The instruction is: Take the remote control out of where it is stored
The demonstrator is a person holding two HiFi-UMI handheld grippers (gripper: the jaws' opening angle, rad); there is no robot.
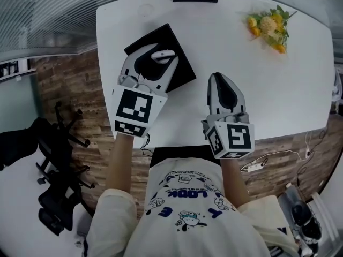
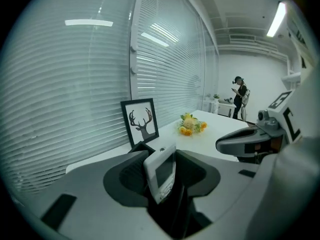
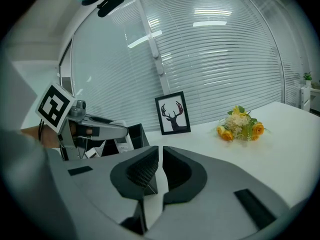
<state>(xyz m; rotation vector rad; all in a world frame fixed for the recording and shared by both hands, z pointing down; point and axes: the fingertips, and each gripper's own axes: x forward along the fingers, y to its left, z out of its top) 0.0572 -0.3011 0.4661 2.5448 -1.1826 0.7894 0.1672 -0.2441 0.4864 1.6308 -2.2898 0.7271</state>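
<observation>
Remote control [image 2: 161, 173] stands upright, screen showing, clamped between the pads of the left gripper [image 1: 162, 54], one pad against its back and the other against its face. From the head view it sits over the black box [image 1: 179, 68]; whether its lower end is clear of the box cannot be told. The white table [image 1: 230, 52] carries everything. The box lies near the table's left edge, tilted to that edge. The right gripper [image 1: 218, 79] hovers over bare tabletop just right of the box, its jaws drawn together to a thin slit with nothing between them. A framed deer picture [image 2: 141, 121] stands against the blinds at the far edge, and a small bunch of yellow flowers [image 1: 269, 27] lies at the far right.
</observation>
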